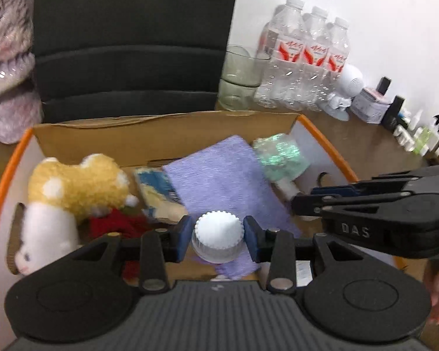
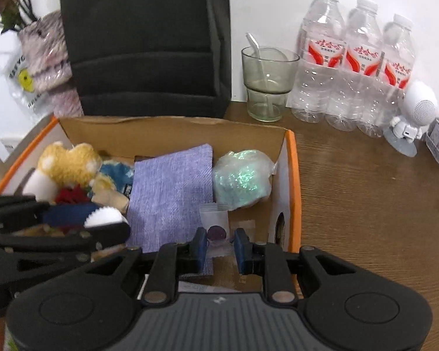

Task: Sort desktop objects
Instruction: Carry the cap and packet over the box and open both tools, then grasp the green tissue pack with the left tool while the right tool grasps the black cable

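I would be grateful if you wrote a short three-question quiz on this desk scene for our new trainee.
1. Multiple choice: what is clamped between the pads of the left gripper? A) a glass cup B) a white ridged cap C) a water bottle
2. True or false: the purple cloth lies inside the cardboard box.
3. Short answer: in the right wrist view, what lies in the box just right of the cloth?

Key: 1 B. 2 True. 3 A glittery green bundle in clear wrap.
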Demonstrator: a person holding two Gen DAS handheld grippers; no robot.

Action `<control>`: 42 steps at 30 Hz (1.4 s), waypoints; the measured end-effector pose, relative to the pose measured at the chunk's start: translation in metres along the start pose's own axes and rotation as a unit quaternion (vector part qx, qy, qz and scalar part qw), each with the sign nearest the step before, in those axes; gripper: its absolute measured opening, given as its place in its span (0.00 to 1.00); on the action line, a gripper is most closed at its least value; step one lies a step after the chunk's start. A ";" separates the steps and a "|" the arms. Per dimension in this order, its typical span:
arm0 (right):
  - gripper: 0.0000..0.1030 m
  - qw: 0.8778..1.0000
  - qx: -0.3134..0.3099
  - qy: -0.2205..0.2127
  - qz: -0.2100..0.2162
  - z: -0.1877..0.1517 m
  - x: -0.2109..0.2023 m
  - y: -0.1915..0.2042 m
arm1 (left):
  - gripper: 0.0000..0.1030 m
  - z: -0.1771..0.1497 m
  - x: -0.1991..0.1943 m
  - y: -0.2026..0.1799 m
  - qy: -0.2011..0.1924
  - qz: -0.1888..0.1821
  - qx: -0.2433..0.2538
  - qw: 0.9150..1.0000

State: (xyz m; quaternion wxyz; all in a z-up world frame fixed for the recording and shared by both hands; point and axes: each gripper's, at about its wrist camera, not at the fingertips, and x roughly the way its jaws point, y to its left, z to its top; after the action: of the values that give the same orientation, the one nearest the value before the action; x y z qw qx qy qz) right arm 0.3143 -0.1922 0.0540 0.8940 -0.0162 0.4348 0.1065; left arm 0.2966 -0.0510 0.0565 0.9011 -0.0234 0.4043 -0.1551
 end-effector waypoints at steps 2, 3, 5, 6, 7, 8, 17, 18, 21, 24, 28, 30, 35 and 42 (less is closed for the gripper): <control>0.21 1.000 0.022 0.007 0.011 0.004 -0.001 -0.008 | 0.38 0.003 0.000 -0.006 0.000 -0.007 -0.007 1.000; 0.23 0.999 0.037 0.011 0.017 0.007 -0.002 -0.014 | 0.38 0.005 0.001 -0.009 0.002 -0.014 -0.010 1.000; 0.25 0.998 0.056 0.013 0.032 0.011 -0.007 -0.021 | 0.38 0.008 0.006 -0.015 0.008 -0.026 -0.014 1.000; 0.25 0.997 0.064 0.011 0.036 0.014 -0.011 -0.025 | 0.39 0.010 0.009 -0.019 0.004 -0.024 -0.013 1.000; 0.25 0.997 0.072 0.007 0.038 0.016 -0.015 -0.028 | 0.45 0.010 0.012 -0.022 -0.006 -0.019 -0.010 1.000; 0.28 0.996 0.077 0.001 0.038 0.017 -0.021 -0.029 | 0.55 0.010 0.015 -0.024 -0.006 -0.012 -0.009 1.000; 0.58 0.996 0.072 -0.011 0.045 0.011 -0.054 -0.030 | 0.78 0.009 -0.033 -0.015 -0.034 0.022 0.017 0.999; 0.58 0.996 0.070 -0.011 0.045 0.009 -0.058 -0.029 | 0.79 0.007 -0.041 -0.011 -0.034 0.049 0.026 0.998; 0.61 0.996 0.068 -0.010 0.053 0.006 -0.070 -0.024 | 0.81 0.002 -0.057 0.006 -0.016 0.096 0.013 0.995; 0.73 0.997 0.055 0.003 0.062 0.001 -0.076 -0.012 | 0.84 -0.003 -0.068 0.020 0.005 0.138 -0.012 0.990; 0.74 0.997 0.041 0.027 0.058 -0.011 -0.078 0.000 | 0.84 -0.008 -0.085 0.026 0.034 0.154 -0.033 0.987; 0.74 0.997 0.047 0.029 0.059 -0.017 -0.085 0.001 | 0.92 -0.010 -0.098 0.024 0.024 0.166 -0.032 0.985; 0.75 0.997 0.053 0.000 0.061 -0.033 -0.116 0.006 | 1.00 -0.027 -0.140 -0.002 -0.056 0.189 0.002 0.980; 0.86 0.975 0.010 -0.205 0.083 -0.103 -0.165 0.020 | 1.00 -0.099 -0.191 -0.034 -0.265 0.191 0.021 0.945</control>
State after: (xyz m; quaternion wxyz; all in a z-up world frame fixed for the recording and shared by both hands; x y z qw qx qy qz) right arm 0.1312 -0.2146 0.1202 0.9524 0.0509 0.2426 0.1774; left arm 0.0956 -0.0178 0.1334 0.9886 0.0326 0.1448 0.0234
